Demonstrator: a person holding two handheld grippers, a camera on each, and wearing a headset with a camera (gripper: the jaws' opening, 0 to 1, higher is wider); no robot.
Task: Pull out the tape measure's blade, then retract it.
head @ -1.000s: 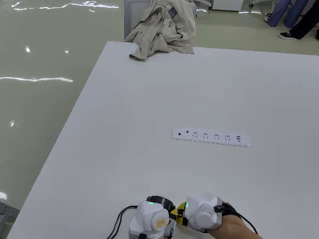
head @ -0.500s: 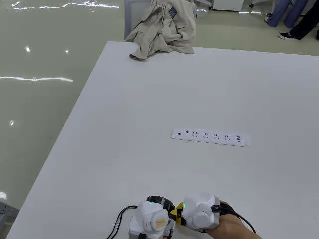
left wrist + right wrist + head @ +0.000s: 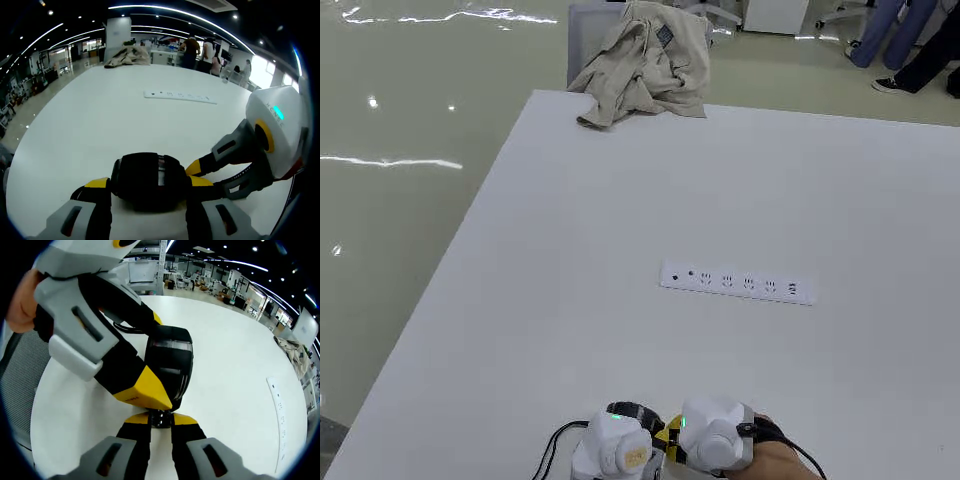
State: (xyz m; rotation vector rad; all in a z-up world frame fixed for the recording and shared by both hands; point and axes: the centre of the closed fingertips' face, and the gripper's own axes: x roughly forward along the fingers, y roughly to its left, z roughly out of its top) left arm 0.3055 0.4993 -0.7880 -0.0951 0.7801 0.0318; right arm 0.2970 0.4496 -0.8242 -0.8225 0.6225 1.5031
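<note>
Jaws of left gripper [image 3: 149, 184], right gripper [image 3: 161, 420] clamp tape measure [image 3: 170, 362] (black).

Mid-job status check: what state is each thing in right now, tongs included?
left tongs, shut on the tape measure case
right tongs, shut on a small dark tab at the case's mouth, likely the blade tip
tape measure, held by both tongs, blade seemingly wound in
power strip, flat on the table, nothing plugged in
jacket, crumpled at the table's far edge
</note>
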